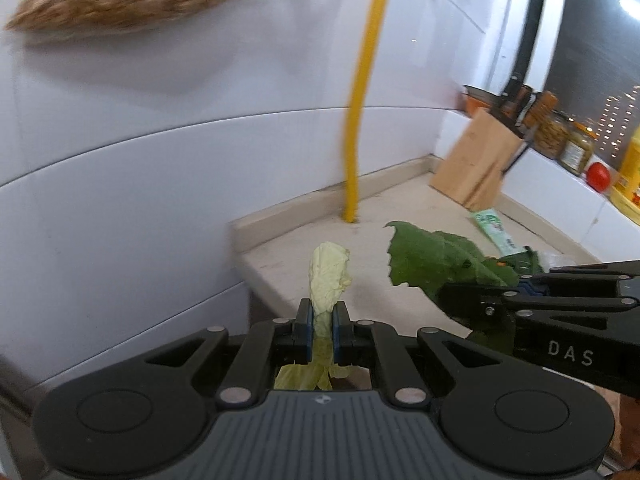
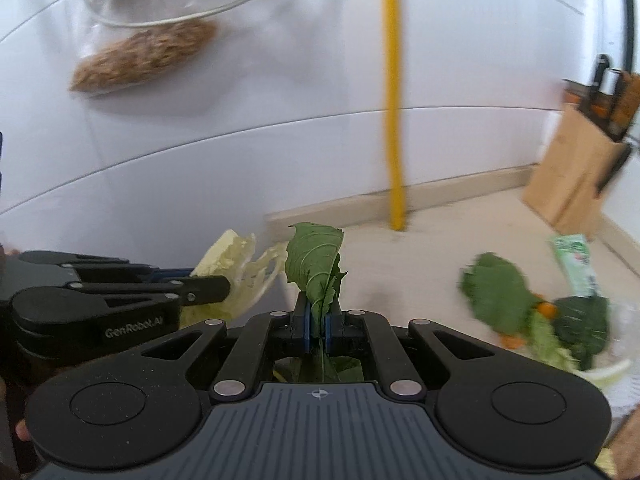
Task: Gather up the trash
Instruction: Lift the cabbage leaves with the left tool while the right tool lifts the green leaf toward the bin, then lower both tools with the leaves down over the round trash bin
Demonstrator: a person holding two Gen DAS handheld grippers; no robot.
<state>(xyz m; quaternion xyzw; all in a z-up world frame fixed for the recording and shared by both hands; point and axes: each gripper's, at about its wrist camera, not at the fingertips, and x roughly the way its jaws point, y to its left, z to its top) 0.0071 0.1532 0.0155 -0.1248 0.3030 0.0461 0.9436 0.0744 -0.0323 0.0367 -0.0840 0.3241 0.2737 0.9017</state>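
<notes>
On the pale countertop point(image 2: 460, 224) near the wooden knife block point(image 2: 568, 172), a heap of green and orange vegetable scraps point(image 2: 532, 312) is left to collect. Carrying both loads level and unhurried to the bin, which is not in view, should keep the limp pieces from slipping. The right gripper point(image 2: 318, 322) is clamped on a veined dark green leaf point(image 2: 316, 260); the left gripper point(image 1: 322, 326) pinches a crinkled pale cabbage leaf point(image 1: 330, 272).
</notes>
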